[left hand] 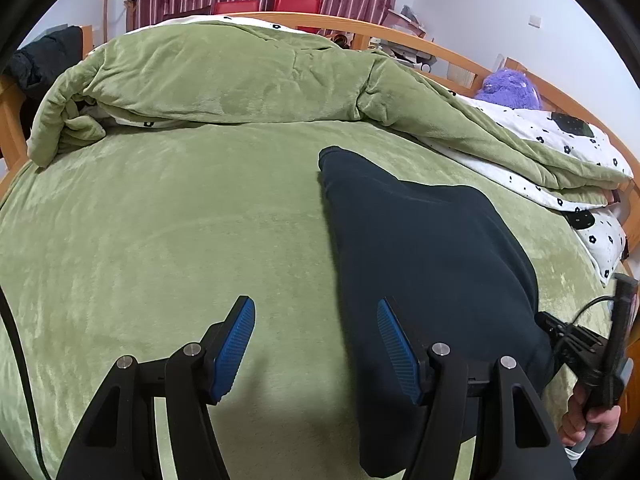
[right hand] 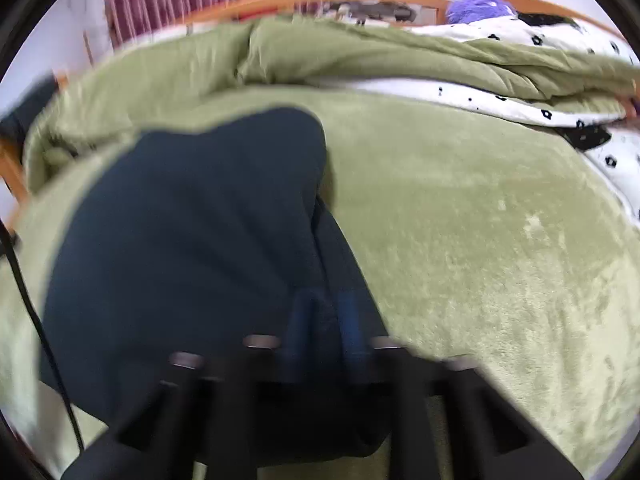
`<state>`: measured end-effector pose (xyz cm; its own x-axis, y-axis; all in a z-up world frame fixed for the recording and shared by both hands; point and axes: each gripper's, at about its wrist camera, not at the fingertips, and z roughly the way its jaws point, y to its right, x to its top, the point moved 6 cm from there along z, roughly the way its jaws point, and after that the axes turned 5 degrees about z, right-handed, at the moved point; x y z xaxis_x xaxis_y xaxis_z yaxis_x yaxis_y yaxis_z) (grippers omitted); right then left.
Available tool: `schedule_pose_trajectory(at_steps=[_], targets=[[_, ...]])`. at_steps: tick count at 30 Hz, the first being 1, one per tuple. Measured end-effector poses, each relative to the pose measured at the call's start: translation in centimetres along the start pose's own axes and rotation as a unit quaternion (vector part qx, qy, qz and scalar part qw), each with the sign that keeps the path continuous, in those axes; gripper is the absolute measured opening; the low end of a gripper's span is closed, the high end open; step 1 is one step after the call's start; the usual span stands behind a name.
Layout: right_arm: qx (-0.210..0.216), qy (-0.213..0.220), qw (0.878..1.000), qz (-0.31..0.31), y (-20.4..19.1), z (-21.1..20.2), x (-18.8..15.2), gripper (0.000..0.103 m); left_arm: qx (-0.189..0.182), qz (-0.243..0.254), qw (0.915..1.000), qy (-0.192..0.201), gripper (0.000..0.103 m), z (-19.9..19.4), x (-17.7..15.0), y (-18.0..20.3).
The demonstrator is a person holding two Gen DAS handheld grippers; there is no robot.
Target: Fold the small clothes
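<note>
A dark navy garment (left hand: 432,264) lies on the green bed cover (left hand: 160,220), to the right in the left wrist view. My left gripper (left hand: 316,320) is open and empty, its blue pads (left hand: 236,348) wide apart, hovering over the cover beside the garment's left edge. In the blurred right wrist view the garment (right hand: 192,232) fills the left half. My right gripper (right hand: 326,312) is shut on a fold of the garment at its right side. The right gripper's body also shows in the left wrist view (left hand: 580,344), held by a hand.
A rolled green quilt (left hand: 224,80) with white flowered lining lies across the far side of the bed. A purple plush toy (left hand: 508,86) sits at the far right. The wooden bed frame (left hand: 400,32), red chairs and a striped curtain stand behind.
</note>
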<state>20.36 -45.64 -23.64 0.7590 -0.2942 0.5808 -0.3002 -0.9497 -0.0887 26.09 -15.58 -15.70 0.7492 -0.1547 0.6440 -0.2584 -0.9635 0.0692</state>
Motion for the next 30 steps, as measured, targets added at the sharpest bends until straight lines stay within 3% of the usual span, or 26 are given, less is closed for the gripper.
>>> schedule_pose_trajectory(at_steps=[4, 7, 9, 11, 13, 17, 22, 27, 30], targets=[[-0.002, 0.000, 1.000, 0.013, 0.3, -0.9, 0.4, 0.004, -0.007, 0.000, 1.0000, -0.002, 0.062, 0.6, -0.2, 0.4], [0.016, 0.028, 0.999, 0.023, 0.2, -2.6, 1.5, 0.006, -0.012, 0.004, 0.9999, -0.006, 0.062, 1.5, -0.3, 1.1], [0.033, 0.043, 0.998, 0.027, -0.2, -3.4, 2.1, 0.012, -0.017, 0.002, 0.9998, -0.010, 0.062, 2.3, -0.2, 1.7], [0.047, 0.055, 0.997, 0.026, -0.8, -3.8, 2.5, 0.030, -0.023, 0.001, 0.9996, -0.014, 0.062, 3.1, -0.2, 2.4], [0.059, 0.062, 0.996, 0.017, -1.6, -3.9, 2.7, 0.034, -0.033, 0.001, 0.9993, -0.016, 0.062, 3.8, -0.2, 3.1], [0.065, 0.055, 0.996, -0.009, -3.0, -3.1, 2.3, 0.035, -0.040, 0.005, 0.9990, -0.019, 0.062, 5.1, -0.2, 4.2], [0.024, 0.012, 0.999, -0.033, -3.2, 0.1, 1.4, 0.034, -0.036, 0.013, 0.9983, -0.044, 0.066, 7.3, -0.7, 4.6], [-0.001, -0.005, 1.000, -0.031, -2.6, 1.0, 1.5, 0.036, -0.024, 0.032, 0.9983, -0.042, 0.068, 8.1, -1.3, 5.0], [0.005, -0.015, 1.000, -0.014, -2.2, 1.5, 1.6, 0.037, -0.020, 0.041, 0.9983, -0.038, 0.068, 8.1, -1.3, 5.2]])
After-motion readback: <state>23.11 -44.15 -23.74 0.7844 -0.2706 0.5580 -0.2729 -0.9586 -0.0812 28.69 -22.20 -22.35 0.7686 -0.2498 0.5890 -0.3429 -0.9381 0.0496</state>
